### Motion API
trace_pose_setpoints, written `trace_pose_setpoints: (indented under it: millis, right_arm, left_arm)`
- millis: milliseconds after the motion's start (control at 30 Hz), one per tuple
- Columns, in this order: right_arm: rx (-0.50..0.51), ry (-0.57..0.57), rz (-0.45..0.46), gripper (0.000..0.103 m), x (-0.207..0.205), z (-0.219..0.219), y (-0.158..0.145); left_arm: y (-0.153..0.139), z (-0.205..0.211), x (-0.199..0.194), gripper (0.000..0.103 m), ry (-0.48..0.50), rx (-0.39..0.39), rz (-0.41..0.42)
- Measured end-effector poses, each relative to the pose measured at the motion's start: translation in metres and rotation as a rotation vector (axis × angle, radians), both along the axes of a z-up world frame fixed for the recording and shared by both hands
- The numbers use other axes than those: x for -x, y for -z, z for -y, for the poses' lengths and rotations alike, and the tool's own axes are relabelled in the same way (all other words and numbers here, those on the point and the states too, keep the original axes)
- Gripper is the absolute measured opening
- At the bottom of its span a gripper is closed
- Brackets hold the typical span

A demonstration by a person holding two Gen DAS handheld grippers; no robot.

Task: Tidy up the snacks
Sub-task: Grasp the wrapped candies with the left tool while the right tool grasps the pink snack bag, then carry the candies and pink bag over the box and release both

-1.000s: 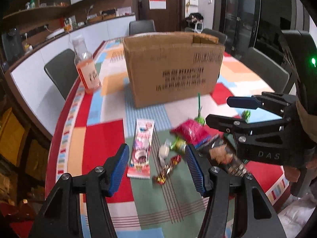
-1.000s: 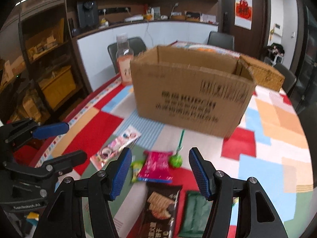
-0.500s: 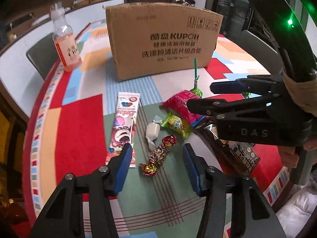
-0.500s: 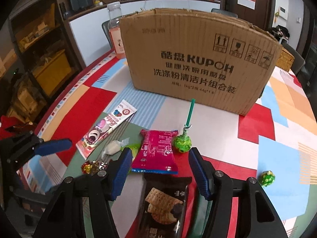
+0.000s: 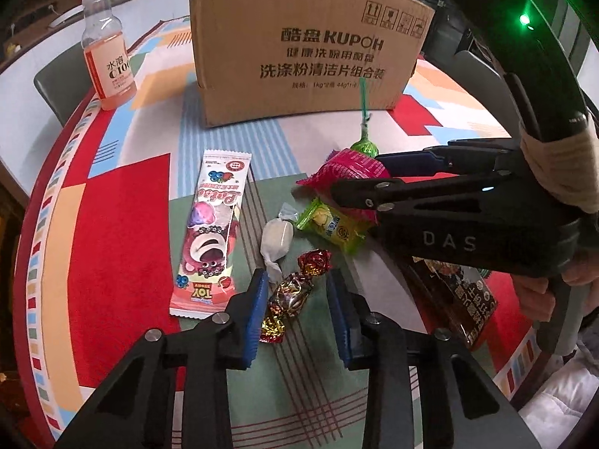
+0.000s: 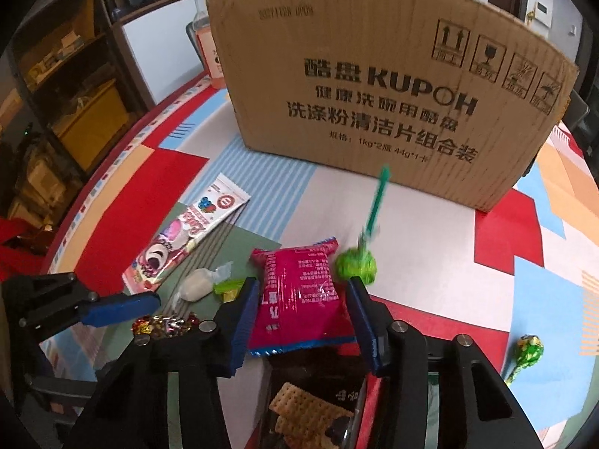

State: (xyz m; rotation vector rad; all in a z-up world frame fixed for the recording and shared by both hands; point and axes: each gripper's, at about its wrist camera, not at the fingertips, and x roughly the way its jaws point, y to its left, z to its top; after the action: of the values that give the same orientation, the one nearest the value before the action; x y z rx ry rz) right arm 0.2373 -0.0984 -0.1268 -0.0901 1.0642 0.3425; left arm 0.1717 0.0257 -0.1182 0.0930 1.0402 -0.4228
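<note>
Snacks lie on a patchwork tablecloth in front of a cardboard box (image 5: 307,48). My left gripper (image 5: 297,310) points down, its jaws closing around a red-and-gold foil candy (image 5: 290,297); a gap still shows beside the candy. My right gripper (image 6: 303,318) is closing over a pink snack packet (image 6: 299,292), its blue pads at the packet's two long edges. A green lollipop (image 6: 355,265) beside the right fingertip is blurred. From the left wrist view the right gripper (image 5: 355,176) reaches in from the right over the pink packet (image 5: 348,166).
A long strawberry packet (image 5: 213,232), a white wrapped candy (image 5: 277,237) and a yellow-green packet (image 5: 333,226) lie close to the foil candy. A dark cracker packet (image 6: 310,404) sits under the right gripper. A second lollipop (image 6: 528,351) lies right; a drink bottle (image 5: 110,63) stands far left.
Both grippers have dropped toward the table and tilted further down, and their jaws have narrowed. The left now straddles the foil candy, the right the pink packet. The green lollipop has gone blurred.
</note>
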Motion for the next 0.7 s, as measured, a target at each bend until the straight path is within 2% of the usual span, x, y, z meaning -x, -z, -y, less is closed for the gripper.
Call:
trace_pose_setpoints:
  millis: [267,400,700]
  right_arm:
    - [0.018,-0.002,0.017,0.044,0.000,-0.002,0.005]
    - [0.018,-0.002,0.025,0.042,0.003,-0.001,0.004]
    - [-0.005,0.009,0.040,0.042,0.012,0.005,-0.003]
  left_arm:
    - [0.007,0.000,-0.003,0.019,-0.029,0.004,-0.010]
    - [0.005,-0.002,-0.004,0.019,-0.054,0.034,-0.019]
    - [-0.015,-0.002,0.005,0.018,-0.076,0.048,0.032]
